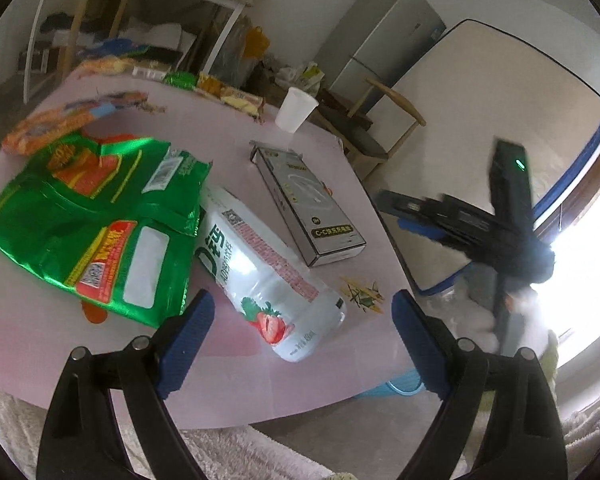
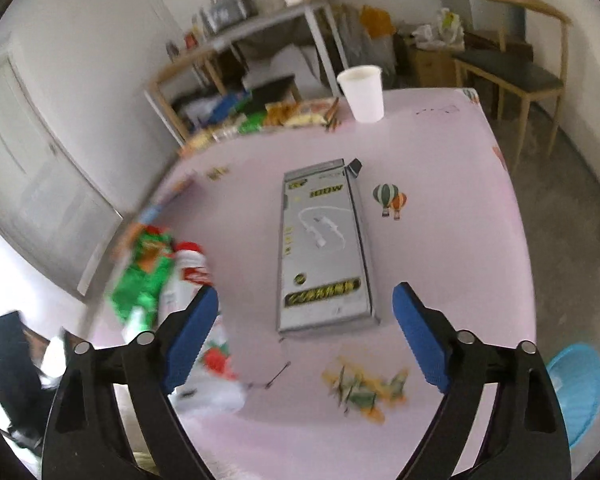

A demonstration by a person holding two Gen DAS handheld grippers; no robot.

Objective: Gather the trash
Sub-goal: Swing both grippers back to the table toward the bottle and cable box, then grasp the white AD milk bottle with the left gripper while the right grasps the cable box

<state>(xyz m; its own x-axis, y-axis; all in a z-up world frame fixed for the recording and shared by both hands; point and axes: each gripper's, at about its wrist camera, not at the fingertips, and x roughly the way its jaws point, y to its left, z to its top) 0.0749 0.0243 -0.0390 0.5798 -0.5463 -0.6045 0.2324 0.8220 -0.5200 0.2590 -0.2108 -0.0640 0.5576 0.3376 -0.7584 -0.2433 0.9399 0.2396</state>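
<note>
On the pink table [image 1: 100,344] lie a crumpled green snack bag [image 1: 96,216], a white strawberry drink bottle [image 1: 272,276] on its side, a grey cable box [image 1: 308,200] and a white paper cup [image 1: 296,109]. My left gripper [image 1: 300,332] is open, just above the near end of the bottle. My right gripper [image 2: 306,334] is open, hovering over the near end of the grey box [image 2: 324,248]. The bottle [image 2: 192,292] and green bag [image 2: 144,276] appear blurred at its left. The cup [image 2: 362,94] stands at the far edge. The right gripper's body [image 1: 500,216] shows at the right in the left wrist view.
Orange and yellow snack wrappers [image 1: 60,120] lie along the table's far edge. A blue bin [image 2: 576,388] sits on the floor at the right. A wooden chair [image 2: 516,72], a metal shelf [image 2: 236,40] and a fridge [image 1: 380,36] stand beyond the table.
</note>
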